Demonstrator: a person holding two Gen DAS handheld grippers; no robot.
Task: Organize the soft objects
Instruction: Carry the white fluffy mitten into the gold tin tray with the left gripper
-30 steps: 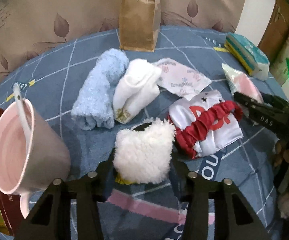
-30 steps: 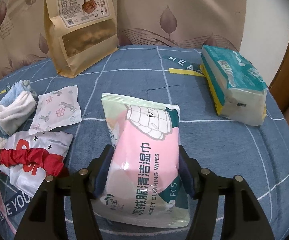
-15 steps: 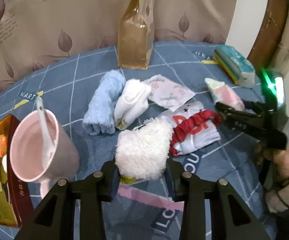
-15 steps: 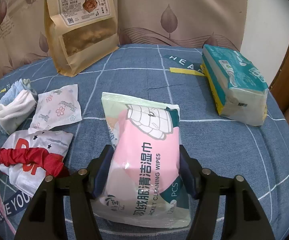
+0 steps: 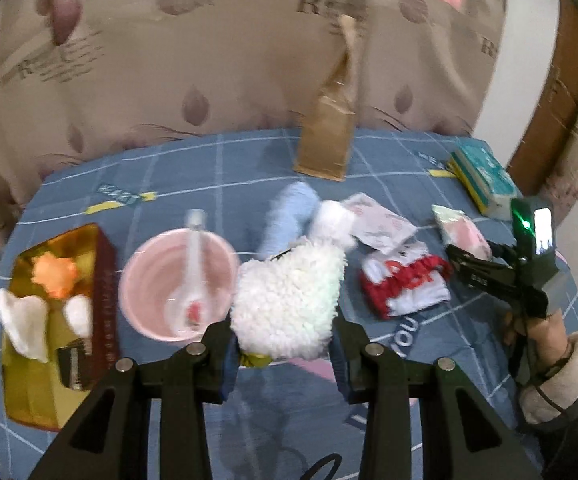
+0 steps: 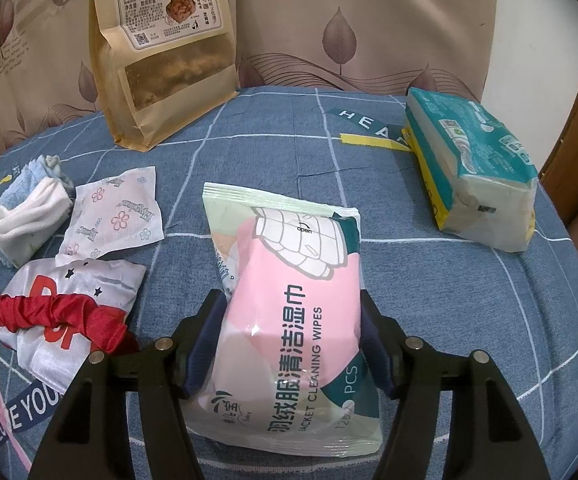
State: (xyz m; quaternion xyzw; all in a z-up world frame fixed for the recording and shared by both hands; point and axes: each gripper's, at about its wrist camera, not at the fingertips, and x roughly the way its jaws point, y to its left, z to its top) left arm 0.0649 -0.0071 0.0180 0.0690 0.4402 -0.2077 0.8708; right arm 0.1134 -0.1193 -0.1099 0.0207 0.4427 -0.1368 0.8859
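Fleece up off the cloth since a second ago!
Left gripper (image 5: pixel 283 354) clamps the fleece (image 5: pixel 289 300) centre frame; right gripper (image 6: pixel 291 350) squeezes the wipes (image 6: pixel 289 312), low centre. Socks (image 6: pixel 25 216) and scrunchie (image 6: pixel 59 318) lie unsorted at left.

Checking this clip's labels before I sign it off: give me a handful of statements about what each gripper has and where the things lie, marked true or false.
1. The left gripper holds a white fluffy item between its jaws. True.
2. The right gripper is clamped on the teal tissue pack. False: its jaws flank the pink wet wipes pack; the tissue pack lies apart, far right.
3. A spoon stands in the pink cup. True.
4. The red scrunchie lies on the blue towel. False: it lies on the white printed cloth.
5. The brown snack bag lies flat. False: it stands upright.
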